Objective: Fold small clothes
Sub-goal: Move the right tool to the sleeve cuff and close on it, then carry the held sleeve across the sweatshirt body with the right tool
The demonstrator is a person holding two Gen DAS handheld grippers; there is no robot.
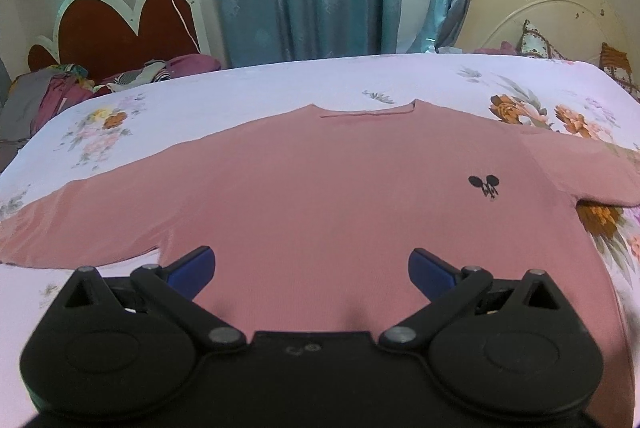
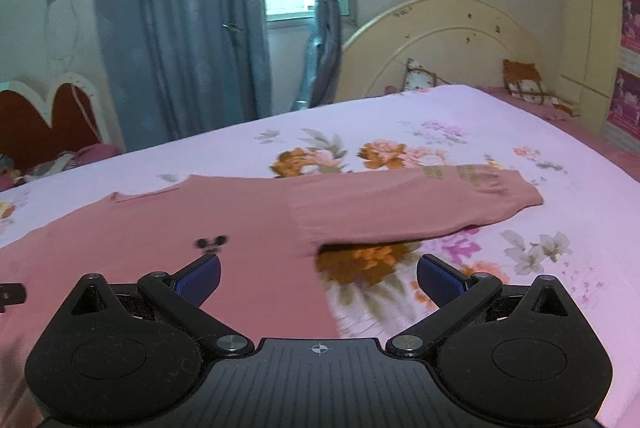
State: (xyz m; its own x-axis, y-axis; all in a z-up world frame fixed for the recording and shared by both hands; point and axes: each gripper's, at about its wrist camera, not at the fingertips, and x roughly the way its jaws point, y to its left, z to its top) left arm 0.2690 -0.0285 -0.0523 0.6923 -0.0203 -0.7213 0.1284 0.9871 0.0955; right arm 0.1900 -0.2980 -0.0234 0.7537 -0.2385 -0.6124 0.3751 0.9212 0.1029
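Floral bed [image 1: 280, 83] carries a flat pink top [image 1: 320, 179]; both the left hand-held gripper [image 1: 312, 268] and right hand-held gripper [image 2: 319, 276] hover wide open, empty, and should pinch its near hem evenly.

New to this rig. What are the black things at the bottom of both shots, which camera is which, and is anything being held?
No robot here: a person holds a two-finger tool in each hand, each carrying a fisheye camera that looks along its fingers. One picture looks past the left tool, the other past the right tool. On the bed sheet a pink shirt lies flat, sleeves spread, a small black mouse print on its chest. Both tools are open above the shirt's lower part and hold nothing.
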